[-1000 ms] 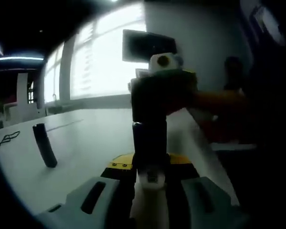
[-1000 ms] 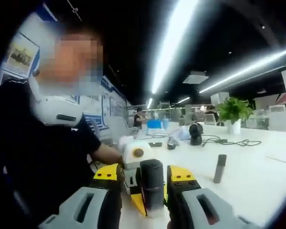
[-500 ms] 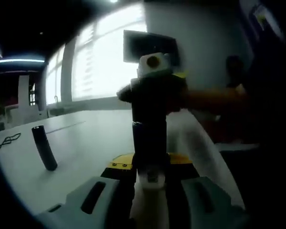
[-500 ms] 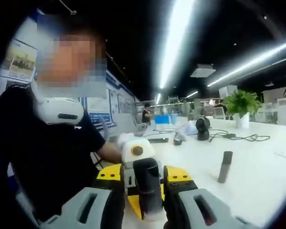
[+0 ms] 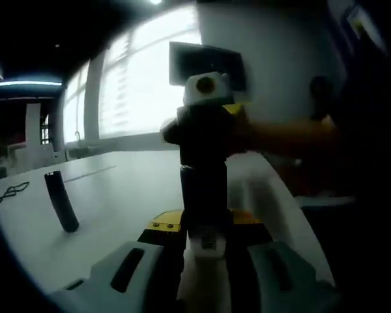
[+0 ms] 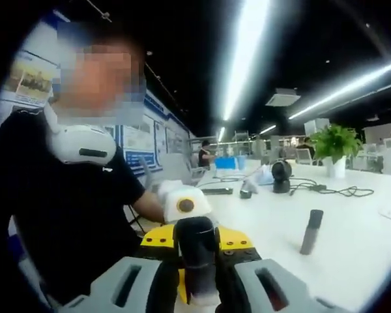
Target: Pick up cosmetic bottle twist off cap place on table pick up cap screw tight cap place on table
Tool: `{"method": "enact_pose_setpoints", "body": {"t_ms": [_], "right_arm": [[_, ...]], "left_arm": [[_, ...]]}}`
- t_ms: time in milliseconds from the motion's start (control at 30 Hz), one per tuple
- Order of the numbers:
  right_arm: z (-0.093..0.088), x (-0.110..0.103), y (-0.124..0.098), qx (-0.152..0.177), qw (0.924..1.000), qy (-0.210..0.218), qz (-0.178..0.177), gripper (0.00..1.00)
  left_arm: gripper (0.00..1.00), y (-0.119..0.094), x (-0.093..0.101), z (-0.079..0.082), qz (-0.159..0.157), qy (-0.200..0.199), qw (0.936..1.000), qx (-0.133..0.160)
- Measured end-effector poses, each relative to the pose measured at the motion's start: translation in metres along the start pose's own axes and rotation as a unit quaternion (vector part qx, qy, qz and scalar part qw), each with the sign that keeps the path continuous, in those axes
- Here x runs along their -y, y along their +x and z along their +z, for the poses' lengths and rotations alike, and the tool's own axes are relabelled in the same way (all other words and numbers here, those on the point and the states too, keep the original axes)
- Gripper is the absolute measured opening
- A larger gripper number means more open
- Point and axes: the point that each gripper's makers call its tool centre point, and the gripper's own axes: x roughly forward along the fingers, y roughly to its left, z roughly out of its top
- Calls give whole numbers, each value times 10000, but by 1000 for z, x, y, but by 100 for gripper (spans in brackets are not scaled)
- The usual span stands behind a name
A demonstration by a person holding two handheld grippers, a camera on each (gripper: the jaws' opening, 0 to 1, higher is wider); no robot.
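You have one cosmetic bottle (image 5: 205, 195), one dark tube (image 5: 62, 201), one potted plant (image 6: 335, 145), two grippers.

Left gripper view: dim and backlit, bright window (image 5: 140, 85) glaring and washing out detail; foreground bottle (image 5: 205, 189) reading as a blurred silhouette. Right gripper view: brighter, ceiling light strips (image 6: 247, 52) streaking with glare, white tabletop (image 6: 352, 228) reflecting evenly. Both views bending at the fisheye edges; nearest parts going soft.
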Motion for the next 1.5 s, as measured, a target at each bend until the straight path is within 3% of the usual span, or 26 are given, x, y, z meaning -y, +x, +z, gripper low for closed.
{"method": "enact_pose_setpoints", "body": {"t_ms": [333, 600, 900, 1233, 1500], "right_arm": [[0, 0, 1, 120, 9976, -61, -680, 15], [-1, 1, 2, 195, 9901, -216, -1375, 15], [0, -3, 6, 345, 9816, -216, -1868, 15], [-1, 2, 3, 389, 9596, -257, -2775, 15], [-1, 5, -3, 533, 9275, -139, -3697, 15]], "left_arm": [[14, -2, -1, -1, 154, 9, 9999, -33], [14, -4, -2, -1, 255, 39, 9997, -31], [14, -8, 2, -1, 368, 30, 9993, -43], [14, -8, 1, -1, 396, 29, 9992, -40], [14, -8, 0, -1, 413, 26, 9991, -41]]}}
